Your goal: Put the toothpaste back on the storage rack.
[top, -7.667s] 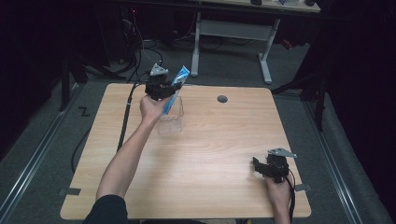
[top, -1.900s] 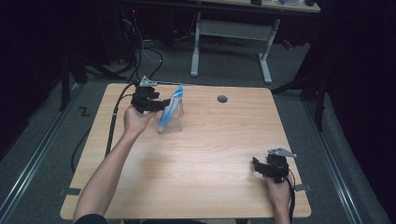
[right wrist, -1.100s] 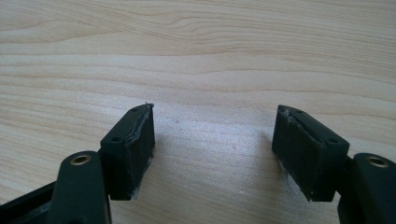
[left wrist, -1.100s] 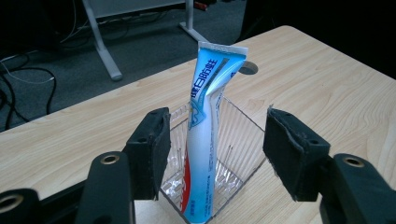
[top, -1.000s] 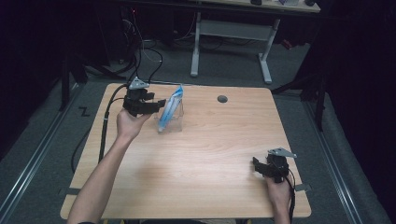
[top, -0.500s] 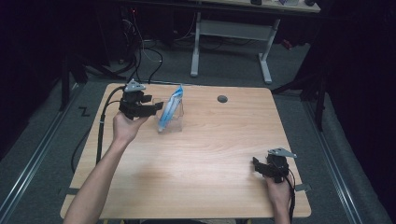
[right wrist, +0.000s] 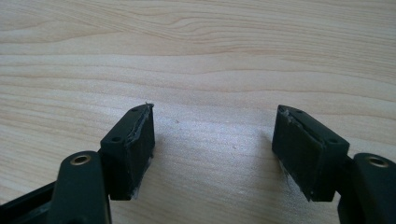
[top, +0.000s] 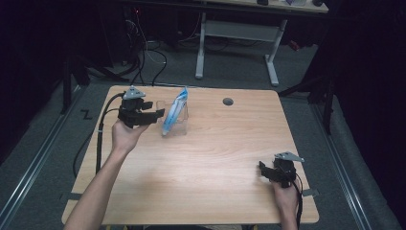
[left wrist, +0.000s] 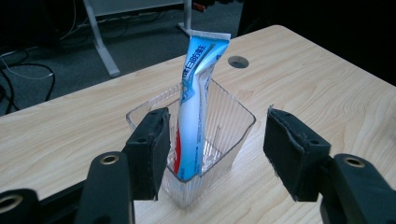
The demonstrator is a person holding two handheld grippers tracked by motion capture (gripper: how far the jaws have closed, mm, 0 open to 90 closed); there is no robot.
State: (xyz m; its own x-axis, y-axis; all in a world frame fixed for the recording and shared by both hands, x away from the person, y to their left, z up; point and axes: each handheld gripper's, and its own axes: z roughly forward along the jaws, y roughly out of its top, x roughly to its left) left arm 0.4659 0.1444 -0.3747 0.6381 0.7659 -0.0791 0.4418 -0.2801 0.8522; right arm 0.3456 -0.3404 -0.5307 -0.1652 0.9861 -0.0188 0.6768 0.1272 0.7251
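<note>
Broadly, the pale wooden table (top: 201,172) carries one cluster of things near its far left edge: a clear ribbed plastic cup (left wrist: 212,140) of squarish section, standing upright, with a blue-and-white toothpaste tube (left wrist: 194,107) leaning inside it, crimped end up. The tube's long axis runs steeply upward and tilts toward the table's far side, its top well clear of the rim.

From the left gripper (left wrist: 215,154) the cup lies dead ahead and just beyond the pads; in the high view this gripper (top: 155,115) sits level beside the cup's left wall. Its jaws are spread wide with nothing pressed between them, and they look just wide enough to straddle the cup. The right gripper (right wrist: 212,154) is far off at the near right corner, jaws likewise apart over bare wood, so the left hand is much the nearer.

Whether the tube's lower end reaches the cup's floor is blurred by the ribbing, and its cap cannot be made out.
</note>
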